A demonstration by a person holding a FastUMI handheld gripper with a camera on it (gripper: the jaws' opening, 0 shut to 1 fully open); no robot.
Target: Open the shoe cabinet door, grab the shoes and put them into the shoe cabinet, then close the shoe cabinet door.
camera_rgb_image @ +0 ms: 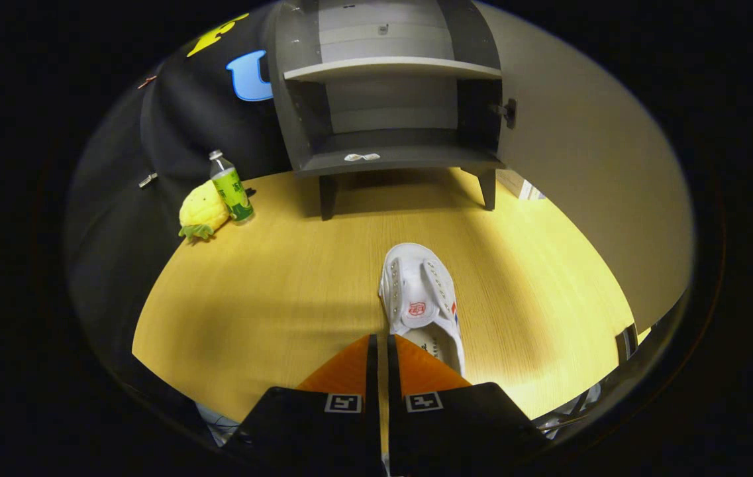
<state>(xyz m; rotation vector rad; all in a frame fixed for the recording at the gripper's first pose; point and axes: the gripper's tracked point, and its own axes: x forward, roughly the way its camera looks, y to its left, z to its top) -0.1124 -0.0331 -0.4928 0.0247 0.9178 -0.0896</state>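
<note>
A white canvas shoe (419,291) points toe-first toward the grey shoe cabinet (389,161), and its heel is hidden behind my right finger. My gripper (381,348) is closed to a thin slit, and the shoe's left side wall runs into that slit, so both fingers pinch it. The cabinet stands on short legs beyond the shoe at the far edge of the wooden table (270,285). Its door (581,165) is swung wide open to the right. Inside are an upper shelf and a bottom shelf with a small white scrap (361,157) on it.
A green-labelled bottle (232,189) and a yellow pineapple plush (202,211) stand left of the cabinet by the black booth wall. The open door runs along the table's right side.
</note>
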